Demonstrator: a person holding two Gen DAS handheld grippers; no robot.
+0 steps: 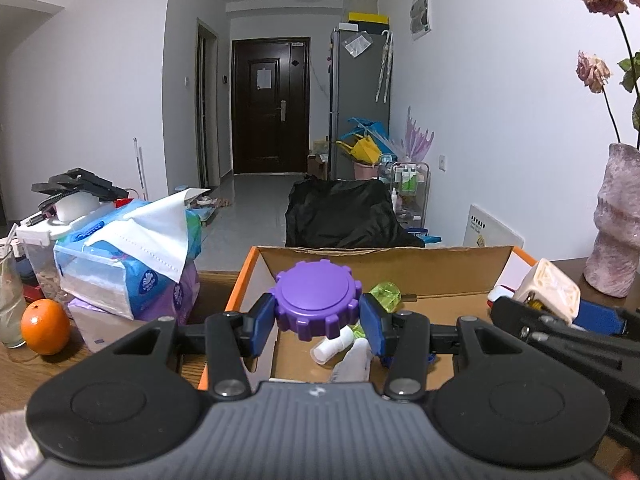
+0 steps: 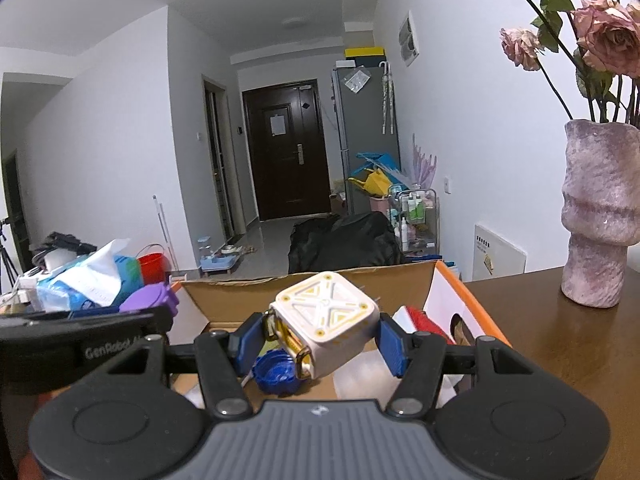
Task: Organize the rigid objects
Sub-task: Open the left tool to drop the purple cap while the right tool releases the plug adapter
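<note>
My left gripper (image 1: 316, 320) is shut on a purple toothed lid (image 1: 316, 300) and holds it above the open cardboard box (image 1: 400, 264). My right gripper (image 2: 324, 338) is shut on a cream and gold cube-shaped gadget (image 2: 326, 322), also above the box (image 2: 240, 292). The gadget (image 1: 548, 290) and right gripper show at the right of the left wrist view. The purple lid (image 2: 150, 298) shows at the left of the right wrist view. Inside the box lie a green translucent piece (image 1: 386, 296), a small white bottle (image 1: 332, 346) and a blue toothed lid (image 2: 276, 372).
Tissue packs (image 1: 128, 256) and an orange (image 1: 45, 326) sit left of the box on the wooden table (image 2: 560, 344). A pink vase (image 2: 598, 216) with dried roses stands at the right. A black bag (image 1: 344, 212) lies on the floor beyond.
</note>
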